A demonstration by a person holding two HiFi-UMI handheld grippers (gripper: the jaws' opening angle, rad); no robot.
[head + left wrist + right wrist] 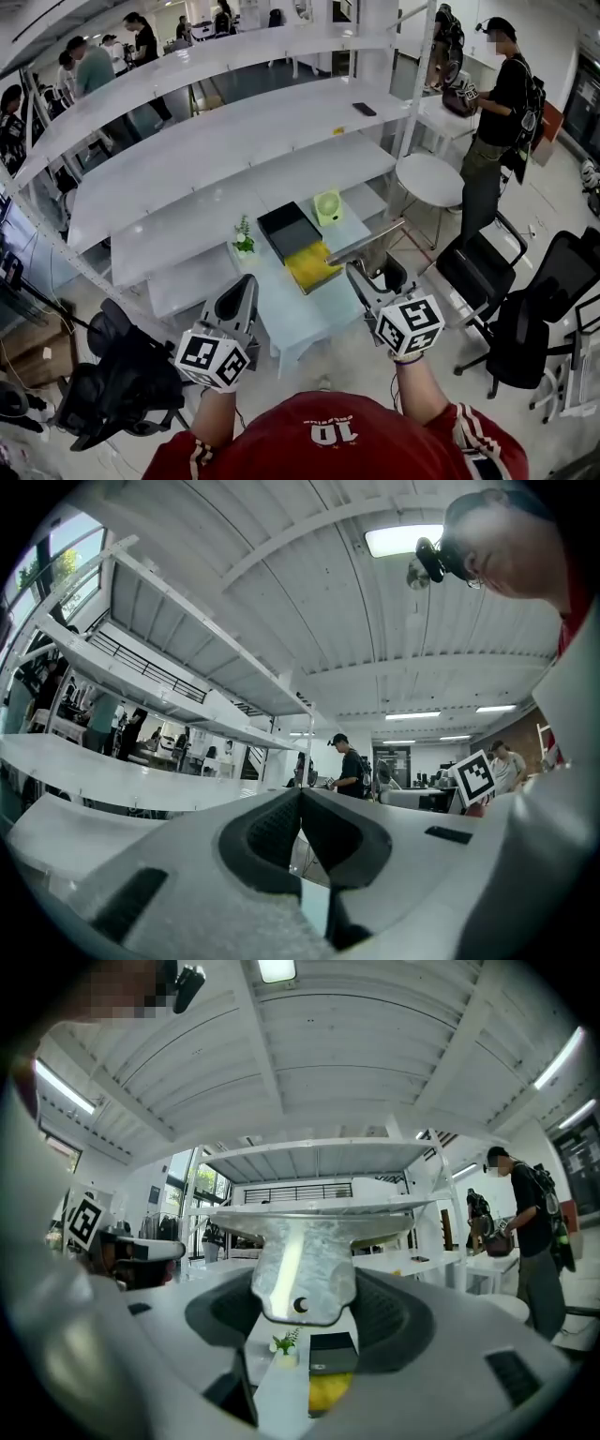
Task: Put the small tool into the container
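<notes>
Grippers first, since they're closest to the camera, just past the red shirt [342,436]. The left gripper [247,283] is up in the air with its jaws pressed together, and its own view shows nothing between them. The right gripper [360,273] is clamped on the small tool [367,242], a flat silvery metal piece with a wide top bar and a little hole near the bottom of its stem. In the right gripper view the tool [305,1260] fills the gap between the dark pads, stem down in the jaws and bar sticking out past the tips. It hangs above the near right part of the pale table [281,314], clear of everything on it.

Further out on that table is the container [289,230], a shallow black tray. A yellow thing [312,265] sits right up against its near edge; could be a cloth or a sponge, honestly too small to call. A little potted plant [244,239] stands just left of the tray, and a small green object [328,206] is near its far right corner.

Behind the table run long white shelves [234,141]. Off to the right are black office chairs [525,309], a round white table [429,176], and a person in black [497,122] standing beyond it.
</notes>
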